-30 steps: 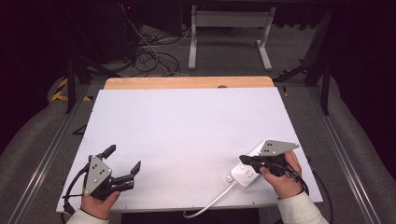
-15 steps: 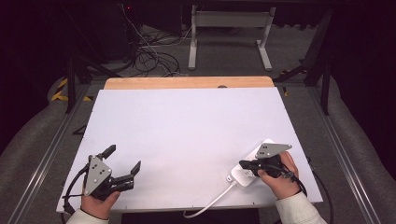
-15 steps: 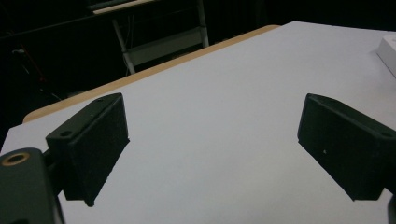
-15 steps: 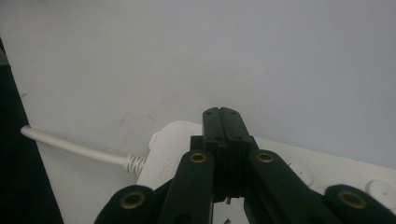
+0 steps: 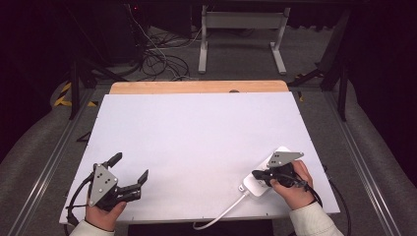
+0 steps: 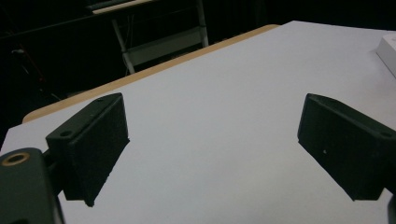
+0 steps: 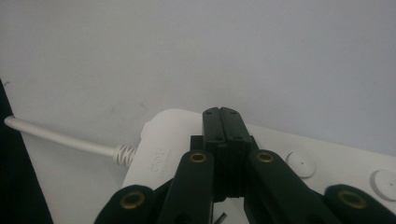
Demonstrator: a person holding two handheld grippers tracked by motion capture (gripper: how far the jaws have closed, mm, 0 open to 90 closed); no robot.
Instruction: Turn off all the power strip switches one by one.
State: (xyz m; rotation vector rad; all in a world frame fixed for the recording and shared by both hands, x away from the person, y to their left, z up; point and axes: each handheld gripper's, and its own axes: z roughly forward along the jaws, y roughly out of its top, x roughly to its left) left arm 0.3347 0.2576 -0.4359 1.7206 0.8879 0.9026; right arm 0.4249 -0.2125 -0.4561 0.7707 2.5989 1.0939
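Note:
A white power strip (image 5: pixel 254 187) lies flat near the table's front right, and its white cable (image 5: pixel 221 214) runs off the front edge. My right gripper (image 5: pixel 255 173) is over the strip. In the right gripper view its jaws are shut with nothing between them, and their tips (image 7: pixel 221 112) rest over the power strip (image 7: pixel 163 140) near the end where the cable (image 7: pixel 60 137) enters. Round buttons show on the strip's top at the right. My left gripper (image 5: pixel 130 167) stands open at the front left, its jaws (image 6: pixel 212 144) wide apart over bare table.
The white table top (image 5: pixel 196 132) has a wooden strip (image 5: pixel 196 87) along its far edge. Metal rails run down both sides of the table. Beyond it are a metal stand (image 5: pixel 241 29) and loose cables on the floor (image 5: pixel 157 59).
My right gripper has shifted slightly nearer and lower over the power strip, so the strip's far end now shows. The left gripper has not moved.

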